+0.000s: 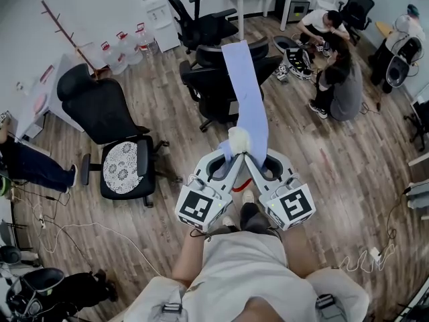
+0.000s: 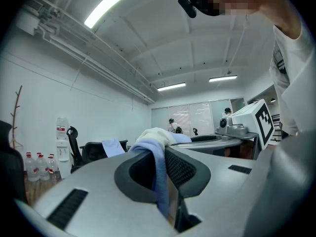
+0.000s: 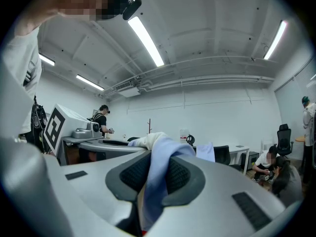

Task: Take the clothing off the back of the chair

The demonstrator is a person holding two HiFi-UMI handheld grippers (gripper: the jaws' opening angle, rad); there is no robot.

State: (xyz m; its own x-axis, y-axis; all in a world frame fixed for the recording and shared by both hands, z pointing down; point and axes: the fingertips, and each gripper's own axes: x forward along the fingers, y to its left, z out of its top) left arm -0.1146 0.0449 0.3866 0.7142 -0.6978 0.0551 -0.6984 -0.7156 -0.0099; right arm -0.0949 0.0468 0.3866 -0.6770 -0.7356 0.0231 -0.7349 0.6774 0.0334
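Left claw (image 1: 229, 155) pinching near end of garment (image 1: 247, 92); right claw (image 1: 249, 157) just beside, pinching same end (cloth bunched there, whitish). Pale-blue garment stretches from claws to black chair (image 1: 204, 86), far end draped over chair back.

The clothing (image 1: 249, 99) was a long, pale blue garment with a cream, fleecy part bunched at its near end. It ran as a taut, narrow strip from far to near through the middle of the scene. Its far end lay over the top of the backrest of the chair (image 1: 204, 86), a black office chair standing on the wooden floor. Its near end was raised off the chair and pinched side by side in the left gripper (image 1: 231, 154) and the right gripper (image 1: 249, 156).
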